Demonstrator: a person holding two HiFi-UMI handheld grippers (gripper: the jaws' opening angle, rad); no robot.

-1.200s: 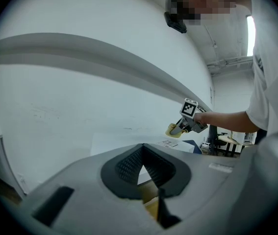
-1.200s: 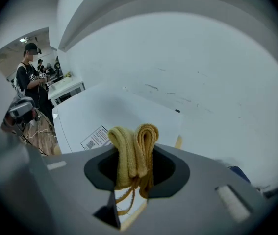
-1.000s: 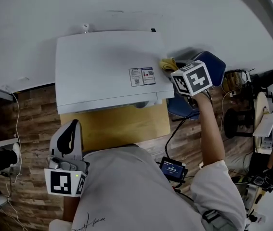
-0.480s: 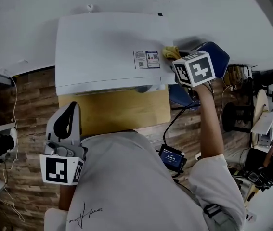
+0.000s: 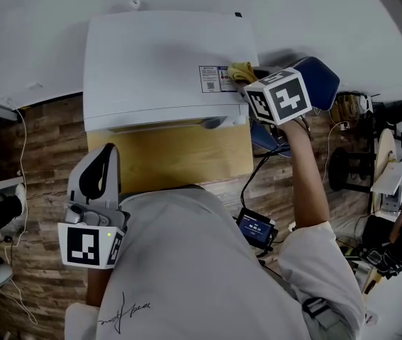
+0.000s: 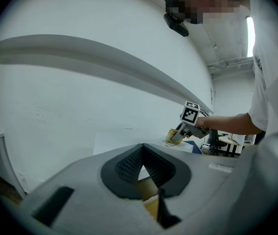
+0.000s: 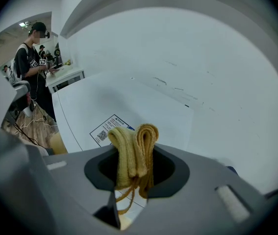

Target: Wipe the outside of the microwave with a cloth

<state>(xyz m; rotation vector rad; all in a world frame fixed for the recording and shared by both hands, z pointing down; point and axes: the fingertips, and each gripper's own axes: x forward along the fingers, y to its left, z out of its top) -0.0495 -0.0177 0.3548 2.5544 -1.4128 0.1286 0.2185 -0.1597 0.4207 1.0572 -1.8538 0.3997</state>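
Microwave (image 5: 158, 62) on yellow table (image 5: 179, 165) by white wall (image 5: 37, 34); right gripper (image 7: 135, 168) pinches cloth (image 7: 131, 143) on its top; left gripper (image 6: 141, 165) closed, empty

Head view, looking steeply down. A white microwave (image 5: 165, 62) stands on a wooden table (image 5: 179, 163) against a white wall, its top face towards the camera. A printed label (image 5: 213, 78) sits near the right edge of that top. The right gripper (image 5: 257, 85), carried on an outstretched bare forearm, is over the microwave's right front corner; its marker cube (image 5: 278, 98) hides the jaws. A yellow cloth (image 5: 241, 71) protrudes at its front end, lying on the microwave top and touching the label's right side. The left gripper (image 5: 103, 167) is held low at the table's left front corner, well apart from the microwave, pointing towards it. A blue chair (image 5: 322, 82) stands right of the microwave.
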